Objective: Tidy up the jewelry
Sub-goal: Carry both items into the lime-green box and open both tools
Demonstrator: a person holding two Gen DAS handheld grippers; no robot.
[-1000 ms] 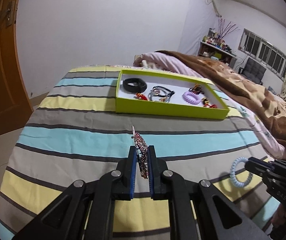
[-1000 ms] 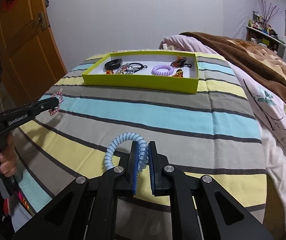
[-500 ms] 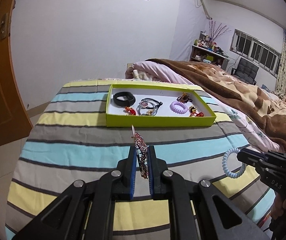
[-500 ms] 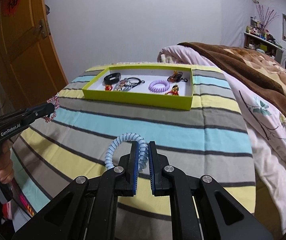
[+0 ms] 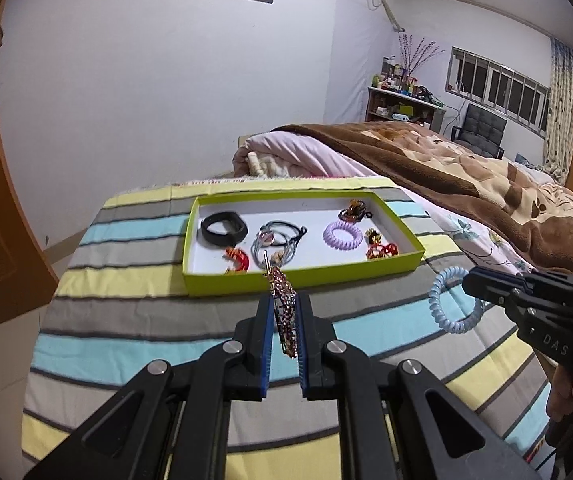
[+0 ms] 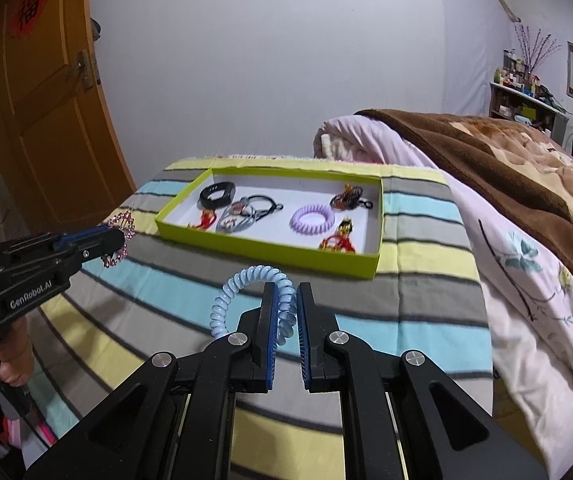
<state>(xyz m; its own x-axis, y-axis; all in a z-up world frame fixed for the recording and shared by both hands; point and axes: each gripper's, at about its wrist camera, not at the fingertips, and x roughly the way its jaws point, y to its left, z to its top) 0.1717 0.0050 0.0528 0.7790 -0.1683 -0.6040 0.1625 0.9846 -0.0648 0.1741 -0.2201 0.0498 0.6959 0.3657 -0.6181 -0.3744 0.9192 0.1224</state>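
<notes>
Both grippers have closed on the green tray (image 5: 242,283) since a second ago; its near wall now sits just ahead of the left jaws, where earlier a broad band of striped bedspread (image 5: 134,324) lay between.

Left gripper (image 5: 284,314): jaws pressed together on a beaded pink-red hair clip (image 5: 283,304), which stands edge-on between the blue pads, its metal pin pointing forward and overlapping the tray's near wall in the left wrist view. Seen from the right wrist view, the same clip (image 6: 120,240) hangs as a loop off the jaw tips, above the bed (not touching it).

Right gripper (image 6: 285,312): jaws pinching a pale blue spiral hair tie (image 6: 242,286); the coil arcs out to the left of the jaws, held clear of the bedspread.

Tray contents, ahead of both jaws: black band (image 5: 222,229) at far left, dark elastic ties (image 5: 278,236) beside it, lilac spiral tie (image 5: 342,235) toward the right, red ornaments (image 5: 380,249) at the right end. A brown blanket (image 6: 506,152) lies right of the tray.
</notes>
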